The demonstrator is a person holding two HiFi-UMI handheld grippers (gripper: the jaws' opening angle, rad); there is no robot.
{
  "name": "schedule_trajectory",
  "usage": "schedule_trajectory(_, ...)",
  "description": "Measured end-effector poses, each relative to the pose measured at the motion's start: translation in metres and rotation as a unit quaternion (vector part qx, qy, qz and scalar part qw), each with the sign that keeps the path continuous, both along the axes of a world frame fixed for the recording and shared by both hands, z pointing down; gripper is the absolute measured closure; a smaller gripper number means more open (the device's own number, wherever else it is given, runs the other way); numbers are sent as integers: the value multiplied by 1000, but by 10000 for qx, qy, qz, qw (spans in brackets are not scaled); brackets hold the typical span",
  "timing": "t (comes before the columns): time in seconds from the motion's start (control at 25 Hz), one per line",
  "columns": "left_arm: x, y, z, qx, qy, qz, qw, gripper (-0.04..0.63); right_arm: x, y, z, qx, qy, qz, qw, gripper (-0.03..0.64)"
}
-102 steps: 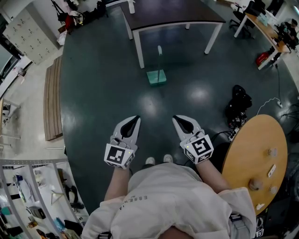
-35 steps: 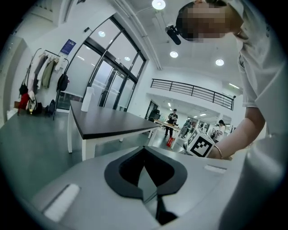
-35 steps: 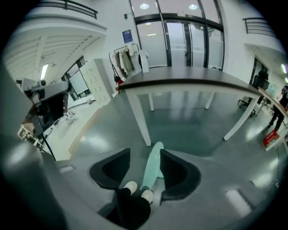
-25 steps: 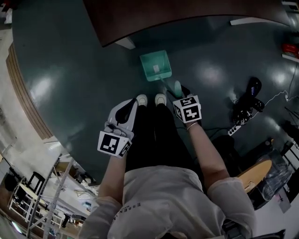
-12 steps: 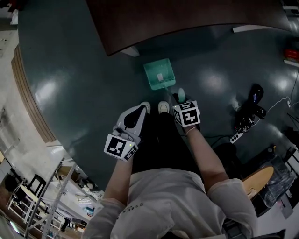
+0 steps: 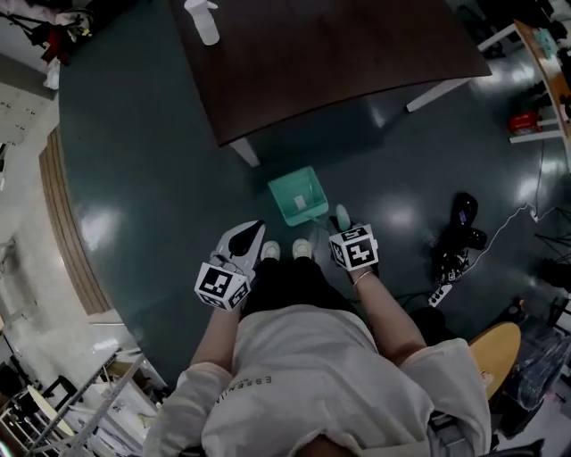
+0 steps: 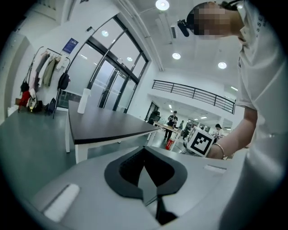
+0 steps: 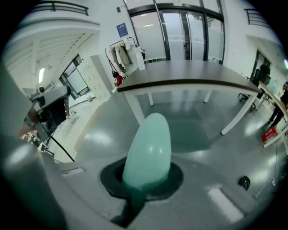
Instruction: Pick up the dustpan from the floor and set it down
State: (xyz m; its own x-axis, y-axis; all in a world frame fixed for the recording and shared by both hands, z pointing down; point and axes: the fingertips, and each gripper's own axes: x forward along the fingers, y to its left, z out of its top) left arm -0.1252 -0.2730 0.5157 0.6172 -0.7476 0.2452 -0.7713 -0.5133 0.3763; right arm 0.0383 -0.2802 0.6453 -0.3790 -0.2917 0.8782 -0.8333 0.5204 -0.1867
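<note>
The dustpan (image 6: 297,198) is hanging by its handle (image 8: 148,150) just off the near corner of the counter (image 6: 357,54), its teal scoop lying on the person's side of the counter's white leg. The rounded end of that handle is sticking up through the right gripper (image 6: 343,227), whose jaws have just been closing and are now pressing tight on it. So the grasp is looking done. From the head view I am judging that the scoop is coming clear of the floor (image 6: 134,161) or is about to, though from straight above I cannot tell whether a gap has opened under it.

The left gripper (image 6: 252,234) is waiting further from the counter than the dustpan, beside the person's shoes (image 6: 270,251), with its jaws together and nothing between them – it is taking no part in the carry.

What is remaining, as I am reading it, is the second half: lifting the dustpan fully and setting it down. The pictures are not showing where; the counter top is carrying only a spray bottle (image 6: 202,20) at its far end.
</note>
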Motion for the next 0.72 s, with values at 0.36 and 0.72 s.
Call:
schedule_trajectory(0.36,-13,1,-59,702,-84,36,9975,577,3,9,-64,633,-5,-76,9980,627)
schedule_trajectory(0.72,1,13,-50,514,-13,473,9976,577,30,20,-57,422,-48,542,9976,627)
